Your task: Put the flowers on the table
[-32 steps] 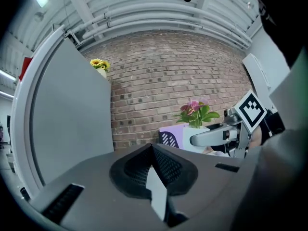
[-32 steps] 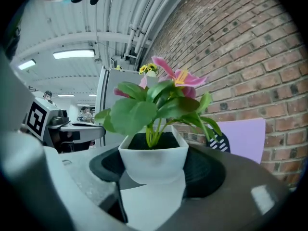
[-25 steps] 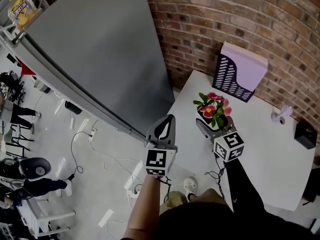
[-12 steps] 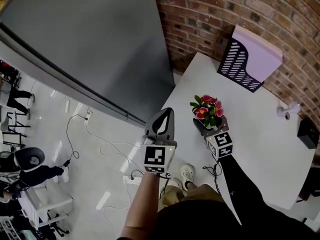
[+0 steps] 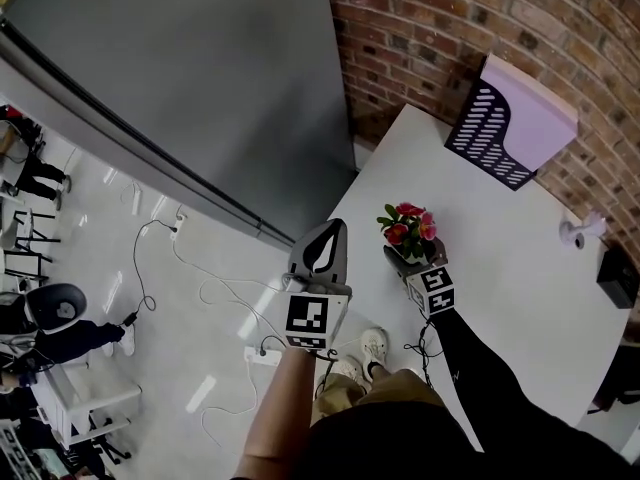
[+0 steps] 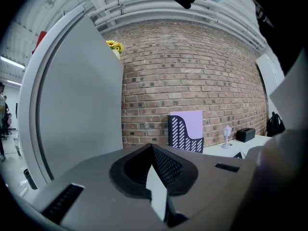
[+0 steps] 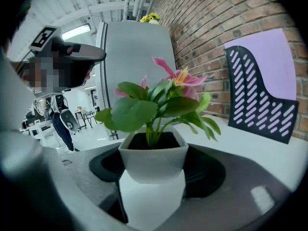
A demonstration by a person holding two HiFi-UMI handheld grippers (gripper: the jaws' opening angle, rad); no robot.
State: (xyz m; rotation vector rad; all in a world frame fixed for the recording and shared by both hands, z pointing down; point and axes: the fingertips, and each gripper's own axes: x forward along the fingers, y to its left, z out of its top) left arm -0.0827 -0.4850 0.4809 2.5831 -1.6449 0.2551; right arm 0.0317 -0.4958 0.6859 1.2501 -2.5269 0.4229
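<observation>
Flowers in a white pot sit clamped between the right gripper's jaws, over the tabletop. Left gripper, just left of the flowers and off the tabletop, has its jaws together, empty.

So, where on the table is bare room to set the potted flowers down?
The wide middle of the table is bare, between the potted flowers, the file holder and the black box. It is crowded only along the brick wall: file holder, small white lamp, black box.
</observation>
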